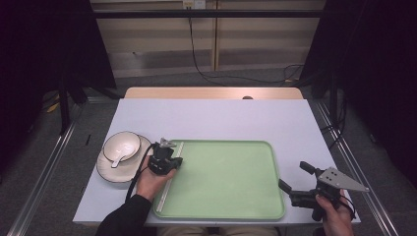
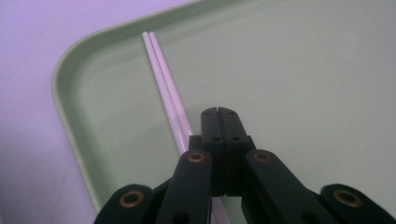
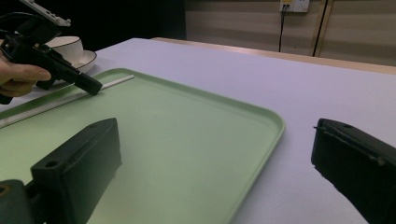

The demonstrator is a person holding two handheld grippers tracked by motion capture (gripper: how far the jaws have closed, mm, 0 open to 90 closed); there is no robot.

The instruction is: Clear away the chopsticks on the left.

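A pale green tray [image 1: 231,187] lies on the white table in front of the person. A pair of white chopsticks [image 1: 167,189] lies along the tray's left rim, side by side [image 2: 163,74]. My left gripper [image 1: 173,156] hangs low over the tray's far-left part with its jaws pressed together [image 2: 218,111]. The chopsticks pass just beside its left jaw and run under its body, with nothing between the pads. From the right gripper view, its tip [image 3: 95,87] is right at the chopsticks [image 3: 116,81]. My right gripper [image 1: 296,177] rests off the tray's right edge, open wide [image 3: 217,135] and holding nothing.
A white bowl [image 1: 121,146] with a spoon [image 1: 117,160] in it sits on a white saucer [image 1: 110,173] just left of the tray, close to my left hand. The table [image 1: 216,118] stretches bare behind the tray to its wooden far edge.
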